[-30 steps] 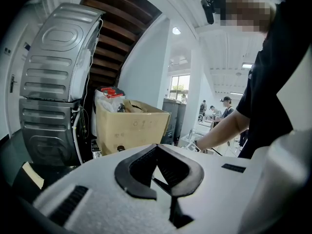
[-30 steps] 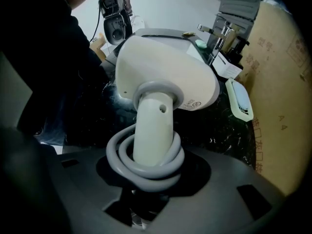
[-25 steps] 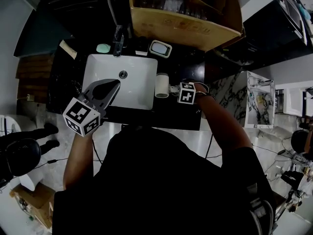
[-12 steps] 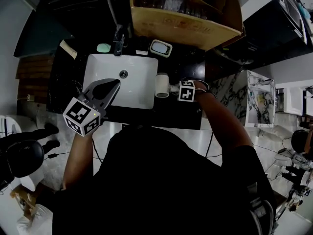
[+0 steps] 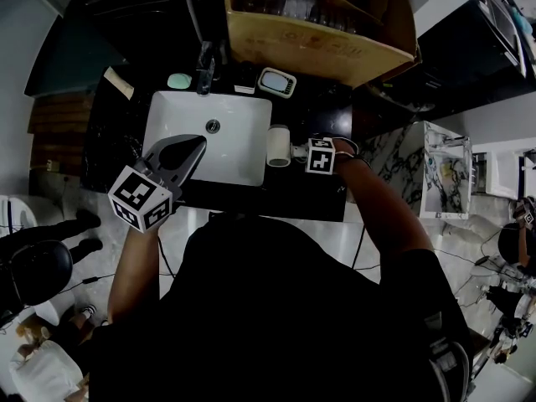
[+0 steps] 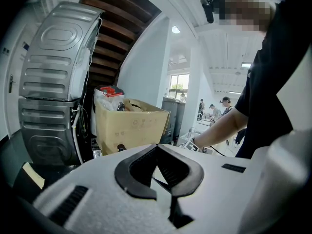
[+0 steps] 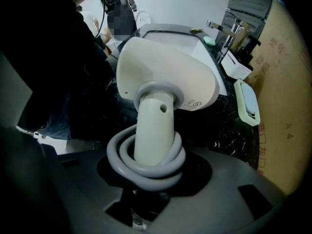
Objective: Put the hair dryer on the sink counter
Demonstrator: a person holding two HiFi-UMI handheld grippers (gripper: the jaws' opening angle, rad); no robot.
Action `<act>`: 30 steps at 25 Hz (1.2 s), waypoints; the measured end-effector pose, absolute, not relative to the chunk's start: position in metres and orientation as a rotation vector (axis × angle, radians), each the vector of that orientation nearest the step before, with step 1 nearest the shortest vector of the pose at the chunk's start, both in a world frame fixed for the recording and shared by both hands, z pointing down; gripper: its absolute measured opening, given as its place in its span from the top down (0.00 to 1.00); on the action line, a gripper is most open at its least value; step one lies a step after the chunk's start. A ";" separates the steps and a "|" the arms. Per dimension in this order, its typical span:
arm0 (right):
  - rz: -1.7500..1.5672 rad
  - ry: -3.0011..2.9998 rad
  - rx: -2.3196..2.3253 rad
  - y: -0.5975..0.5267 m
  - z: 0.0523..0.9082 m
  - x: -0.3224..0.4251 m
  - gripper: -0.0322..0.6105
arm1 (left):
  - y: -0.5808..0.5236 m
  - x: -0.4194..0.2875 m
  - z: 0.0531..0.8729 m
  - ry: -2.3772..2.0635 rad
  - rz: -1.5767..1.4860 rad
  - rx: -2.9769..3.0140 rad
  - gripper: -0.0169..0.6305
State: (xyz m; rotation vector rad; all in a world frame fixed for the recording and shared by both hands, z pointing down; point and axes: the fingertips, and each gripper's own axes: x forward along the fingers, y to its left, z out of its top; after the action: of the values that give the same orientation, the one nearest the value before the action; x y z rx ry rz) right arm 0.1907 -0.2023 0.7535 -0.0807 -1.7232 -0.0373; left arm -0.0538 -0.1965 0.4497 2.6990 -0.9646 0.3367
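Hair dryer (image 5: 278,146) at the sink counter (image 5: 318,198), just right of the basin (image 5: 239,115).
The right gripper (image 7: 152,182), jaws just closing further, clamps its cord-wrapped handle (image 7: 154,126); the left gripper (image 5: 198,144) is closed, empty. Probably light, smooth, head-heavy: the handle suits gripping.

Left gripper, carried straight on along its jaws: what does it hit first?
Probably the cardboard box behind the sink: in the left gripper view it stands right beyond the closed tips of the left gripper. Depth is unclear, so something lower on the counter could come first.
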 end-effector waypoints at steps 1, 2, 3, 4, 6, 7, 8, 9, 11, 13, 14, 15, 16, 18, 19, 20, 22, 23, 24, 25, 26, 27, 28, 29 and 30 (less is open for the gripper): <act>-0.038 -1.724 -0.080 -0.202 0.753 0.191 0.68 | -0.196 -0.053 0.450 -0.965 0.338 2.699 0.95; -0.036 -1.726 -0.079 -0.202 0.753 0.192 0.68 | -0.196 -0.053 0.449 -0.968 0.338 2.700 0.95; -0.034 -1.727 -0.079 -0.202 0.753 0.192 0.68 | -0.195 -0.053 0.448 -0.973 0.335 2.703 0.95; -0.031 -1.730 -0.078 -0.202 0.753 0.192 0.68 | -0.195 -0.053 0.447 -0.979 0.329 2.707 0.95; -0.027 -1.735 -0.077 -0.202 0.754 0.192 0.68 | -0.194 -0.053 0.446 -0.983 0.321 2.713 0.95; -0.028 -1.738 -0.076 -0.202 0.754 0.192 0.68 | -0.194 -0.054 0.446 -0.982 0.321 2.714 0.95; -0.031 -1.740 -0.076 -0.202 0.753 0.191 0.68 | -0.194 -0.054 0.446 -0.982 0.322 2.713 0.95; -0.037 -1.741 -0.077 -0.202 0.753 0.190 0.68 | -0.194 -0.054 0.446 -0.982 0.322 2.713 0.95; -0.050 -1.738 -0.079 -0.202 0.753 0.190 0.68 | -0.194 -0.055 0.445 -0.984 0.319 2.712 0.95; -0.048 -1.735 -0.078 -0.202 0.753 0.191 0.68 | -0.193 -0.055 0.445 -0.985 0.317 2.712 0.95; -0.042 -1.734 -0.077 -0.202 0.754 0.192 0.68 | -0.193 -0.055 0.445 -0.984 0.317 2.711 0.95; -0.036 -1.735 -0.075 -0.202 0.754 0.192 0.68 | -0.192 -0.055 0.446 -0.983 0.318 2.709 0.95; -0.031 -1.736 -0.073 -0.202 0.754 0.193 0.68 | -0.192 -0.055 0.446 -0.982 0.320 2.708 0.95; -0.021 -1.739 -0.067 -0.203 0.753 0.193 0.67 | -0.193 -0.056 0.446 -0.980 0.323 2.706 0.95; -0.017 -1.741 -0.064 -0.203 0.753 0.193 0.67 | -0.193 -0.056 0.446 -0.978 0.322 2.706 0.95; -0.015 -1.743 -0.061 -0.203 0.753 0.193 0.67 | -0.192 -0.056 0.446 -0.975 0.321 2.706 0.95; -0.008 -1.746 -0.058 -0.203 0.753 0.193 0.67 | -0.192 -0.056 0.446 -0.971 0.320 2.705 0.95; -0.004 -1.746 -0.058 -0.203 0.753 0.194 0.67 | -0.192 -0.056 0.447 -0.968 0.320 2.704 0.95; 0.001 -1.746 -0.058 -0.203 0.753 0.194 0.67 | -0.192 -0.056 0.447 -0.966 0.320 2.704 0.95; 0.005 -1.746 -0.057 -0.204 0.753 0.194 0.67 | -0.192 -0.057 0.447 -0.965 0.321 2.703 0.95; 0.010 -1.746 -0.057 -0.204 0.753 0.194 0.67 | -0.193 -0.057 0.447 -0.963 0.320 2.702 0.95; 0.014 -1.746 -0.057 -0.205 0.753 0.194 0.66 | -0.194 -0.057 0.447 -0.961 0.318 2.702 0.95; 0.018 -1.746 -0.058 -0.205 0.753 0.195 0.65 | -0.194 -0.057 0.447 -0.958 0.317 2.701 0.95; 0.023 -1.746 -0.060 -0.205 0.753 0.195 0.63 | -0.194 -0.057 0.448 -0.955 0.317 2.702 0.95; 0.030 -1.745 -0.063 -0.205 0.753 0.195 0.62 | -0.193 -0.057 0.448 -0.952 0.317 2.703 0.95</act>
State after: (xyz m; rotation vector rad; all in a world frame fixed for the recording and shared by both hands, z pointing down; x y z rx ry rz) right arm 0.1953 -0.2046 0.7533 -0.0626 -1.7449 0.0297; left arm -0.0567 -0.1935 0.4478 2.7030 -0.9515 0.3167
